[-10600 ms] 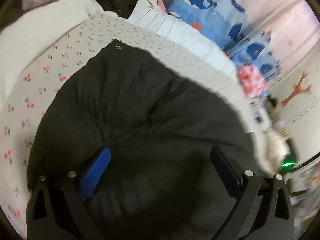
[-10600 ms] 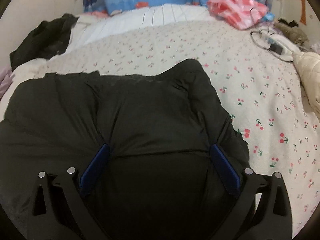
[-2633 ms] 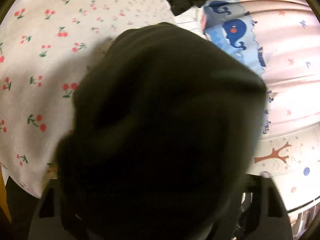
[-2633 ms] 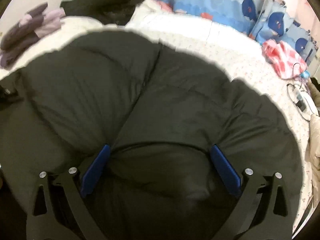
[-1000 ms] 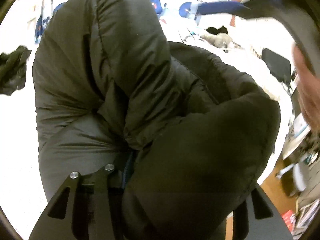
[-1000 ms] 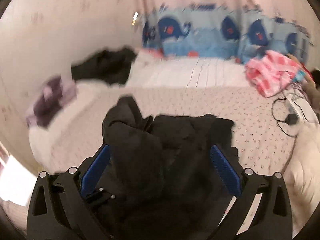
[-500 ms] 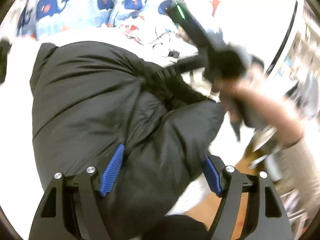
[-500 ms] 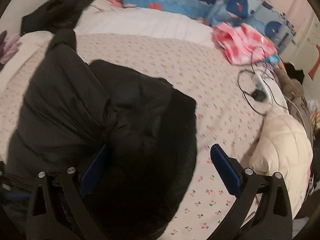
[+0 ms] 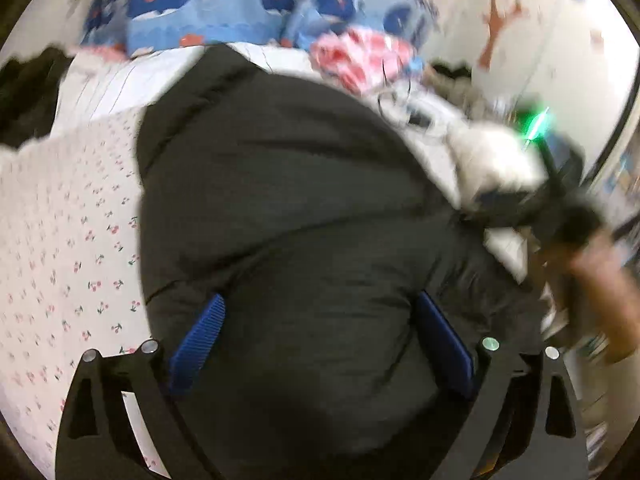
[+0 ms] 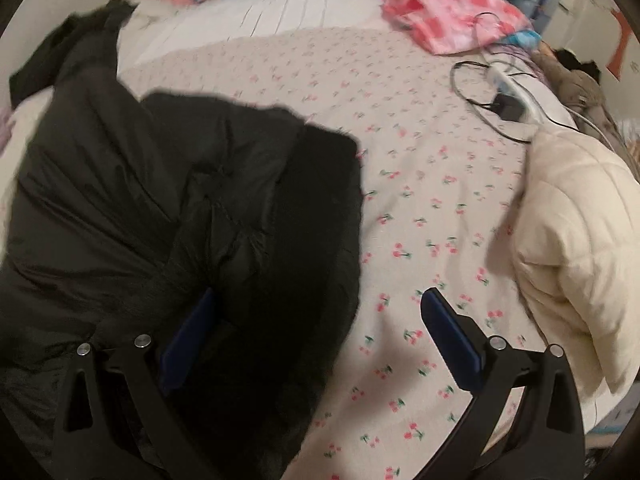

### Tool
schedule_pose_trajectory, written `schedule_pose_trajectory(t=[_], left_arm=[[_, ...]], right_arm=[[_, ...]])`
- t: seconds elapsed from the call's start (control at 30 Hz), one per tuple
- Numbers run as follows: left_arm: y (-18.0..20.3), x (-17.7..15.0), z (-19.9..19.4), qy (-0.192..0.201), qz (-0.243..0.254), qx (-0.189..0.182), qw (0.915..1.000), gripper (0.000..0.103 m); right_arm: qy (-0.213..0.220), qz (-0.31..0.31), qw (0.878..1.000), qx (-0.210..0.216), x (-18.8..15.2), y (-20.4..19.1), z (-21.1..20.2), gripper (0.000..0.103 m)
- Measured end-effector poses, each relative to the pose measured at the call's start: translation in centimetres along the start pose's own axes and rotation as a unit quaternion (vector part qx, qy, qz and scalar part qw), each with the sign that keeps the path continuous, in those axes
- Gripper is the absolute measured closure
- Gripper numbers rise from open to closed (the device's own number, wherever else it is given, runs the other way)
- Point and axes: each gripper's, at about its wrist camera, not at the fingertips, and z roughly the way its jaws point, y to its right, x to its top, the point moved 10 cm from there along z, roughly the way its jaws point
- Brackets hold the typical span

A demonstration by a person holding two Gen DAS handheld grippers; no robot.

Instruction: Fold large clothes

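Observation:
A black puffer jacket (image 9: pixel 288 208) lies bunched on the cherry-print bedsheet (image 9: pixel 60 248). My left gripper (image 9: pixel 320 340) hovers over its near end. Its jaws are opening, and the padded cloth bulges up between the blue pads without being pinched. In the right wrist view the jacket (image 10: pixel 160 208) fills the left half, folded over on itself. My right gripper (image 10: pixel 316 336) stands open low over its right edge, with the left pad above the dark cloth and the right pad above the bare sheet (image 10: pixel 420 208). A person's hand (image 9: pixel 596 268) holds that gripper, blurred, at the right of the left wrist view.
A cream quilted garment (image 10: pixel 572 232) lies at the bed's right side. Behind it are a power strip with a cable (image 10: pixel 508 92) and a pink cloth (image 10: pixel 448 12). Whale-print pillows (image 9: pixel 192 12) line the head of the bed, and another dark garment (image 10: pixel 72 44) lies at the far left.
My left jaws went from pinching a jacket fold to wide apart, and the lifted jacket has dropped flatter onto the bed. My right gripper came down to the jacket's right edge.

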Motion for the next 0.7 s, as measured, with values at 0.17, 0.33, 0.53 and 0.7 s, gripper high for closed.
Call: schedule_pose_trajectory(t=[0.17, 0.33, 0.53, 0.7], left_arm=[[0.1, -1.6, -0.3, 0.005, 0.025, 0.025, 0.9994, 0.012], [0.4, -2.2, -1.3, 0.01, 0.039, 0.041, 0.9983, 0.012], [1.0, -2.2, -2.8, 0.026, 0.07, 0.064, 0.9951, 0.01], [1.6, -2.6, -3.4, 0.037, 0.091, 0.078, 0.9921, 0.01]], right_arm=[[0.071, -0.019, 0.996, 0.045, 1.4, -3.3, -4.7, 0.006], [0.026, 0.007, 0.999, 0.041, -0.5, -2.5, 1.1, 0.006], [0.031, 0.061, 0.996, 0.055, -2.4, -1.3, 2.7, 0.006], [0.035, 0.073, 0.995, 0.053, -2.7, -0.7, 2.7, 0.006]])
